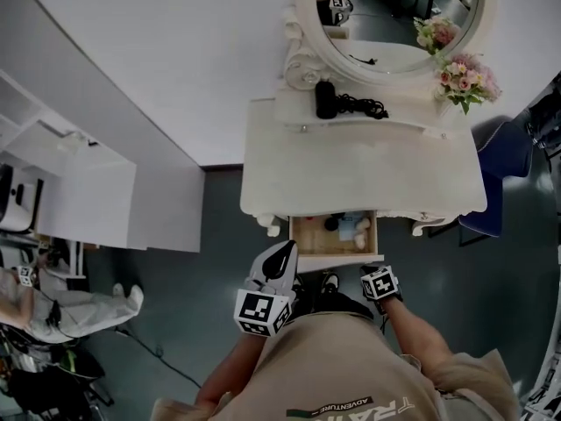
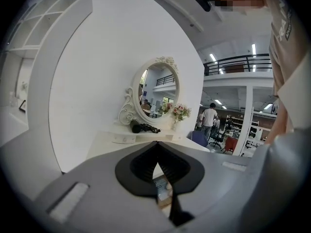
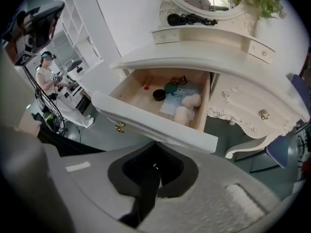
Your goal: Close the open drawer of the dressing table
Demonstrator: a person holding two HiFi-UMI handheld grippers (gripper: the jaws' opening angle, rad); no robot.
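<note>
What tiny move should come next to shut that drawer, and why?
Probably ease the right gripper forward until its closed tips press the drawer front, then push. The drawer stands pulled out of the dressing table, its front panel lies just ahead of those tips, and the jaws are together, holding nothing.

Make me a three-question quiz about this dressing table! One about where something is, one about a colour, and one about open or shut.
1. Where is the black hair dryer?
A) on a bed
B) on the shelf under the mirror
C) inside a bag

2. What colour are the flowers, mostly?
A) pink
B) blue
C) black

3. The drawer is:
A) shut
B) missing
C) pulled open

Answers:
1 B, it lies just below the mirror.
2 A, the blooms beside the mirror are pink.
3 C, you can see the things inside it.
</note>
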